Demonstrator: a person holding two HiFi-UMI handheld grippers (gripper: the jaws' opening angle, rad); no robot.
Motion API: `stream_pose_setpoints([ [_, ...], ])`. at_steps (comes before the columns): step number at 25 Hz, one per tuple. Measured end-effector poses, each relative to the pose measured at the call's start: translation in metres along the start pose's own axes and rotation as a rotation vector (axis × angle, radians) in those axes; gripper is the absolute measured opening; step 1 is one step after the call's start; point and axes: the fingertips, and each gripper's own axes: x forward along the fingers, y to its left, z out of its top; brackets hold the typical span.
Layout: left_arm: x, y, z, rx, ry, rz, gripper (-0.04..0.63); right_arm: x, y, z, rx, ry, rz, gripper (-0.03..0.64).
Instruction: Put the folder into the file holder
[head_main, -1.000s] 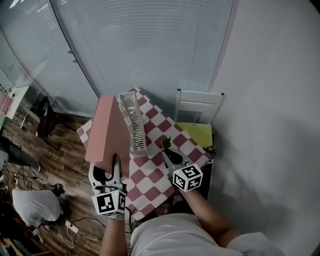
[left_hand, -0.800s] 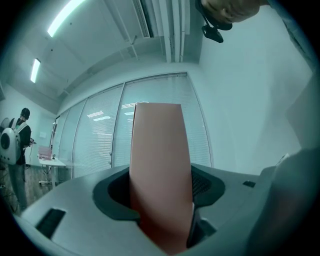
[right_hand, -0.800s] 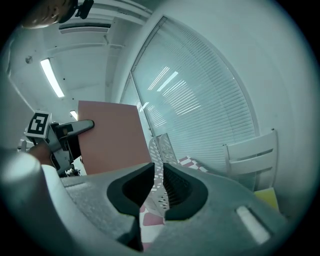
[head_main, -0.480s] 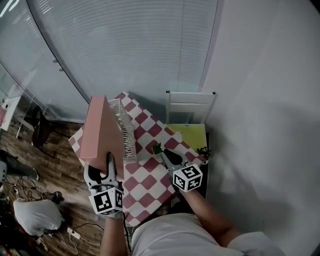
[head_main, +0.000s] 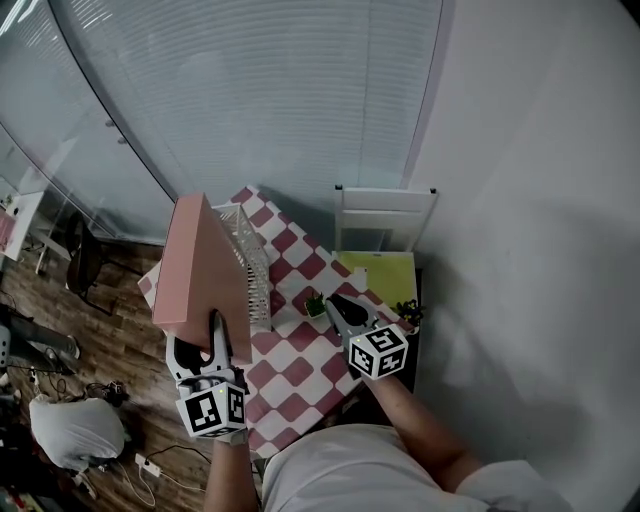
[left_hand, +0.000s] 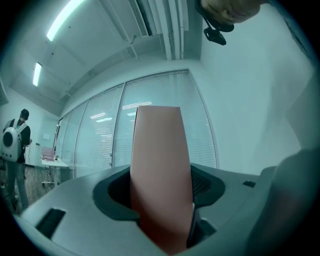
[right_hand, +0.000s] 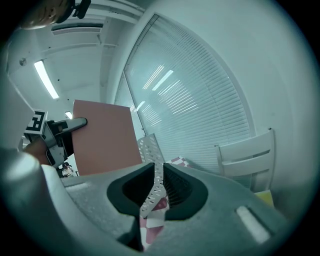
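While the left gripper (head_main: 205, 342) is clamped on the bottom edge of the pink folder (head_main: 203, 268), the folder stands upright in the air over the left edge of the checked table (head_main: 300, 372). It is just beside the white mesh file holder (head_main: 256, 272) and not inside it. Left gripper view: folder (left_hand: 160, 160) fills the gap between the jaws of the gripper (left_hand: 162, 200), pads pressed on both faces. The holder runs along the left edge toward the far corner. Whether folder and holder touch, cannot tell. Right gripper (head_main: 334, 301) hovers over the right part of the table, just beside a small potted plant (head_main: 315, 303). Its own view shows the gripper (right_hand: 159, 182) with jaws all but closed, a thin slit only, nothing held. The holder (right_hand: 150, 150) shows beyond that slit. A white chair (head_main: 385, 212) stands past the far right corner.
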Motion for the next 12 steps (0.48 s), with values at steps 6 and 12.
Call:
stream_pose_setpoints([
  [6, 0.014, -0.001, 0.003, -0.002, -0.025, -0.001, 0.27, 0.01, 0.0, 0.003, -0.007, 0.001, 0.019, 0.038],
  [12, 0.032, 0.0, -0.01, -0.014, -0.047, -0.025, 0.27, 0.007, -0.008, -0.008, -0.001, 0.014, -0.001, 0.038],
])
